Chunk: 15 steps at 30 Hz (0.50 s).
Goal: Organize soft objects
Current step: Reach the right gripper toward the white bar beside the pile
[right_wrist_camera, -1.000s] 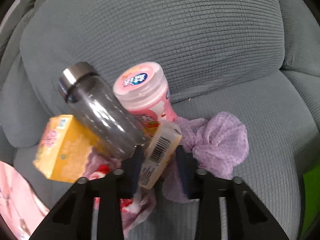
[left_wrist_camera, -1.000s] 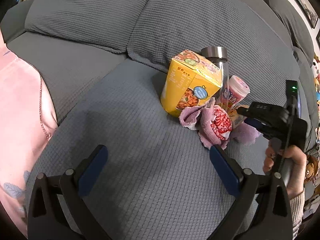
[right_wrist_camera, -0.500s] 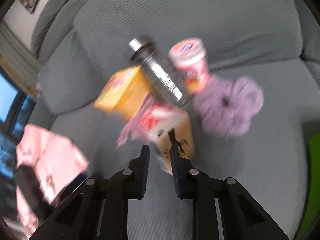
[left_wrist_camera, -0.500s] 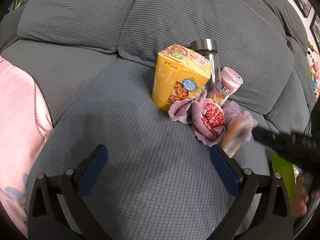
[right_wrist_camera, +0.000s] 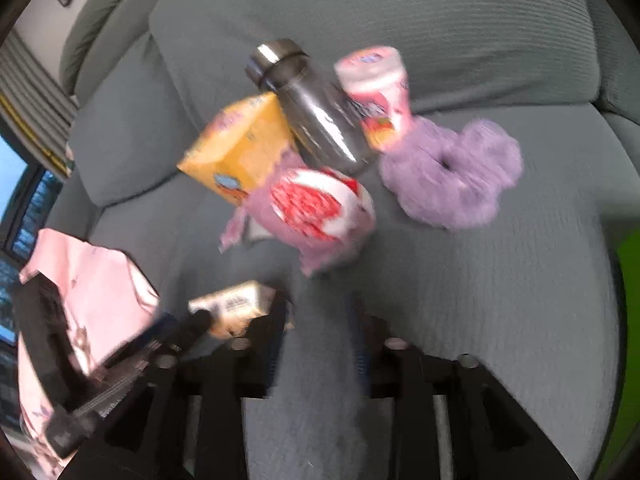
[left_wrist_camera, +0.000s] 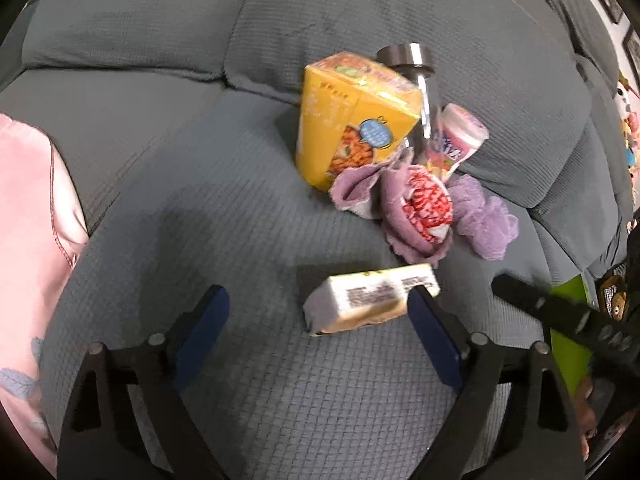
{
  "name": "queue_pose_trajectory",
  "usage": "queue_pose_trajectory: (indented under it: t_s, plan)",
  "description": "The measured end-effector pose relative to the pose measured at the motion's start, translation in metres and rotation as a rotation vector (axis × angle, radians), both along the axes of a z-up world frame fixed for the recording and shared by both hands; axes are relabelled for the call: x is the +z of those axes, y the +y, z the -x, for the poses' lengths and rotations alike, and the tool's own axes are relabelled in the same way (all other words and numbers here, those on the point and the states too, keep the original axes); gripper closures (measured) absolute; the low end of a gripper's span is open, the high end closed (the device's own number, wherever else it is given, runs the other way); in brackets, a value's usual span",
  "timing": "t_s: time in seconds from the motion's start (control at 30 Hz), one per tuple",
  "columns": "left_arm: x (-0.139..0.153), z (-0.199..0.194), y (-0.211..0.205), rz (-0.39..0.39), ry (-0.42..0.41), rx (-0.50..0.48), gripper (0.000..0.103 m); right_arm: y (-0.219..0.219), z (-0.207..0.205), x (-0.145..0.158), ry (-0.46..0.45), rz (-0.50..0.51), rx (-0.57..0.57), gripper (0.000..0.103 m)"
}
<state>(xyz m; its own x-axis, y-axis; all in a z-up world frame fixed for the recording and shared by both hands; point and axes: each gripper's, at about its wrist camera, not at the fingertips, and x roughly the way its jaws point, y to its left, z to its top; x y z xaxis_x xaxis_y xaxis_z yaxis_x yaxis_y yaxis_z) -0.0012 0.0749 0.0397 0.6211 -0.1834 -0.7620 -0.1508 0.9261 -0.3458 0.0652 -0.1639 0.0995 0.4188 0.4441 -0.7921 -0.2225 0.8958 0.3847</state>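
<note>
With the right gripper (right_wrist_camera: 316, 332) opening empty, the closing left gripper (left_wrist_camera: 316, 336) should centre its pads on the small packet (left_wrist_camera: 372, 300) before squeezing

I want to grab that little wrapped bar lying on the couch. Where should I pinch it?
Probably pinch the bar across its narrow middle, coming from above. It lies flat on the couch, long sides free, with the left gripper closing around it.
</note>
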Motion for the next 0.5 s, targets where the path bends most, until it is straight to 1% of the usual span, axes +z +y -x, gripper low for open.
queue_pose_trajectory:
  t_s: [0.03, 0.07, 0.1, 0.2, 0.3, 0.4, 0.5]
  plan:
    - [-0.001, -0.001, 0.002, 0.009, 0.007, 0.001, 0.019, 0.005, -0.004, 0.000, -0.006, -0.020, 0.013, 0.045]
    - [-0.002, -0.002, 0.003, 0.019, 0.012, 0.002, 0.021, 0.009, -0.007, -0.001, -0.010, -0.036, 0.025, 0.041]
    - [-0.003, -0.004, 0.005, 0.031, 0.017, 0.004, 0.024, 0.014, -0.011, -0.003, -0.010, -0.043, 0.037, 0.041]
    - [-0.005, -0.006, 0.008, 0.068, 0.025, 0.002, 0.025, 0.031, -0.021, -0.014, 0.018, -0.046, 0.069, 0.041]
    - [-0.006, -0.007, 0.010, 0.106, 0.034, -0.007, 0.027, 0.044, -0.024, -0.025, 0.048, -0.084, 0.108, 0.041]
    - [-0.006, -0.008, 0.006, 0.112, 0.039, -0.017, 0.030, 0.051, -0.028, -0.034, 0.063, -0.119, 0.123, 0.041]
    - [-0.008, -0.007, 0.003, 0.128, 0.043, -0.033, 0.037, 0.055, -0.028, -0.045, 0.116, -0.124, 0.118, 0.041]
